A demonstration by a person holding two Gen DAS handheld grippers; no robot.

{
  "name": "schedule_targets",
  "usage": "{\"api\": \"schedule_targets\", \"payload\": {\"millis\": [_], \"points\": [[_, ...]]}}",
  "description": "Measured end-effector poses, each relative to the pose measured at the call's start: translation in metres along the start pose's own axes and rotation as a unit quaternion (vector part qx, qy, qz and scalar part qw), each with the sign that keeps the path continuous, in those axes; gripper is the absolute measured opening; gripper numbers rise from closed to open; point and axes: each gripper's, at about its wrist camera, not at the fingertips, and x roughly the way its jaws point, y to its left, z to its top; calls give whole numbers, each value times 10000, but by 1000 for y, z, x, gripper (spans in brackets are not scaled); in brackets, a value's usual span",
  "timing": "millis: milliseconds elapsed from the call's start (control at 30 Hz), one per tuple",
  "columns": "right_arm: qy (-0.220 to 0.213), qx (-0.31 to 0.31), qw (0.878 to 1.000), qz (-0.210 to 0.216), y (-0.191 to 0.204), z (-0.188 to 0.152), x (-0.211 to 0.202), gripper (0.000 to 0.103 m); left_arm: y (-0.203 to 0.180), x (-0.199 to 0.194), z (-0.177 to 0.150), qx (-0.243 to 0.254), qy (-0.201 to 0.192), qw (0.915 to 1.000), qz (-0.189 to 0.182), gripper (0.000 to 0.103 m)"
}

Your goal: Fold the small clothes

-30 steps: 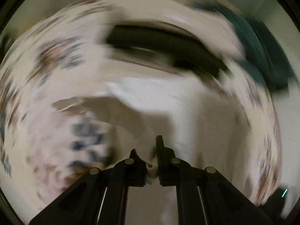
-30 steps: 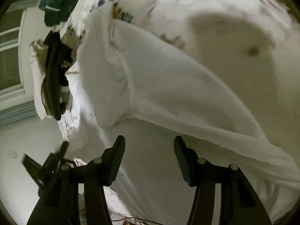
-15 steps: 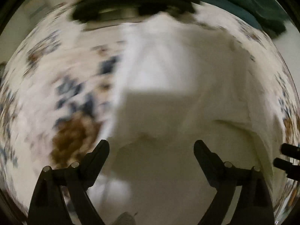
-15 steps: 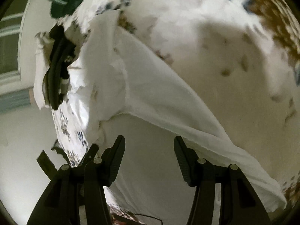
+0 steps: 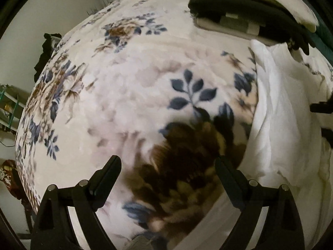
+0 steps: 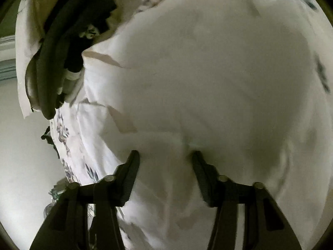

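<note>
A white garment (image 5: 283, 112) lies on the floral blanket (image 5: 129, 95) at the right of the left wrist view. My left gripper (image 5: 167, 167) is open and empty, over bare blanket to the left of the garment. In the right wrist view the white garment (image 6: 208, 73) fills most of the frame. My right gripper (image 6: 165, 156) is open, its fingertips close over the cloth, with nothing between the jaws. The right gripper's fingers (image 5: 321, 107) show at the right edge of the left wrist view.
A stack of black and cream clothes (image 5: 249, 10) lies at the far edge of the bed; it also shows in the right wrist view (image 6: 62, 48). A teal cloth (image 5: 324, 35) sits beside it. The bed edge and pale floor (image 6: 22, 150) are at the left.
My left gripper let go of the white garment, opened, and swung left over the bare blanket. My right gripper, open throughout, moved in closer over the white cloth.
</note>
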Motion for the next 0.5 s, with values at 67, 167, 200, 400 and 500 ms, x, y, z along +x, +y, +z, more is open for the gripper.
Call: {"api": "schedule_targets", "payload": {"millis": [67,167,200,400,500], "points": [[-329,-295,9988,-198,13,-1,-11,2,-7,12,16,-43,16,9999,-95,99],[-818,-591,9933,-558,25,0,-28,2,-2,19,24,-125,35,9996,-242,100],[-817,-600,9927,-648,25,4,-28,2,-1,19,24,-161,40,9995,-263,100],[-343,-329,9965,-693,2,12,-47,24,1,10,26,-227,32,9989,-414,100],[-336,-199,9982,-451,-23,-11,-93,60,-3,-7,20,-99,-24,9991,-419,100]]}}
